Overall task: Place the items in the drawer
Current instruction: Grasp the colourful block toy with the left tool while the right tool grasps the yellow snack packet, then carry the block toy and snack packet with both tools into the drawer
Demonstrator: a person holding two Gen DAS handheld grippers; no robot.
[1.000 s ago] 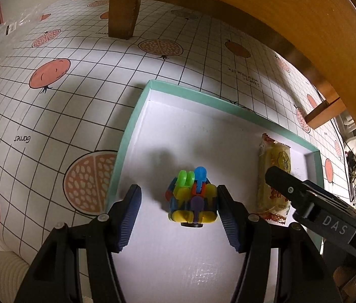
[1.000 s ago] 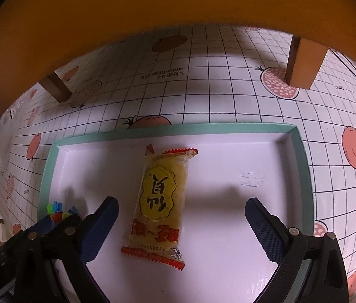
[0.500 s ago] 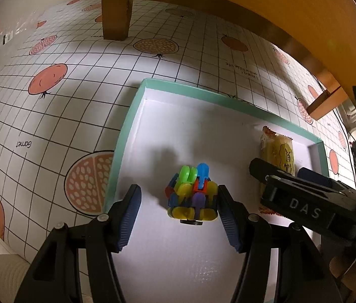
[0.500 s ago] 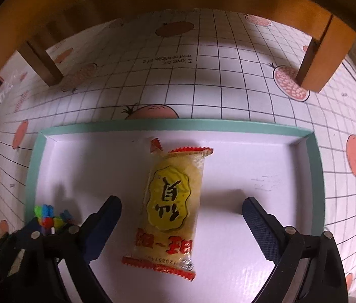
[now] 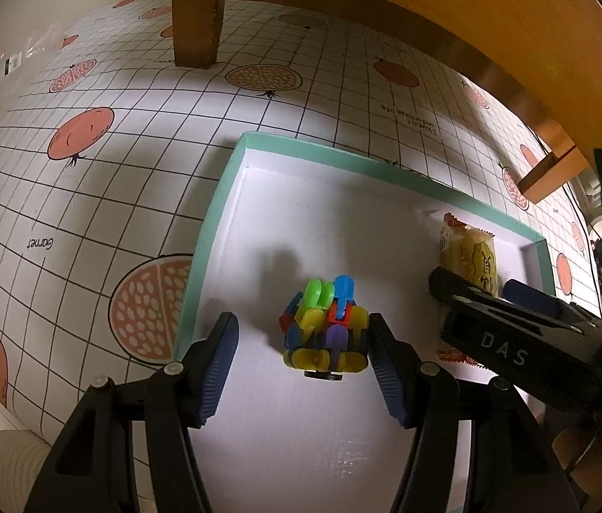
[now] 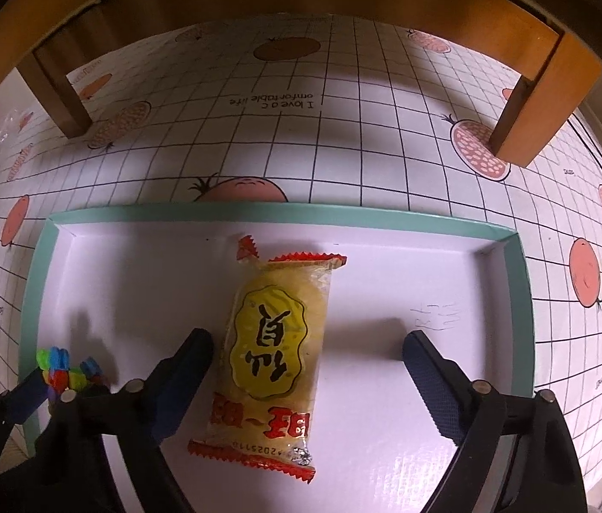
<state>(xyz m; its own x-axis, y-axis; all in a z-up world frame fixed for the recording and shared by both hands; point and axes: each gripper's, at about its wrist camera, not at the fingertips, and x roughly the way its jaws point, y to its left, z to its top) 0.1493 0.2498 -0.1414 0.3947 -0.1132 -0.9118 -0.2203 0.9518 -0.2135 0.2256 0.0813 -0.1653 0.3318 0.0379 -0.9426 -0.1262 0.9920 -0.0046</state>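
one drawer (image 6: 518, 282), one snack packet (image 6: 275, 342), one colourful toy (image 5: 326, 329)

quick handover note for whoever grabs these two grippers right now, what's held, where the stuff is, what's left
Left gripper: jaws apart, straddling the colourful block toy; one pad looks against the toy's side, the other stands clear. Not gripped.
Right gripper: jaws closing around the yellow snack packet, which lies between them; a gap remains on one side, so no grip.
Both items lie flat on the white floor of the teal-rimmed drawer tray, toy at one end, snack nearer the middle.
Done: both items are inside. Left: nothing clearly outstanding; I'd back both grippers out.
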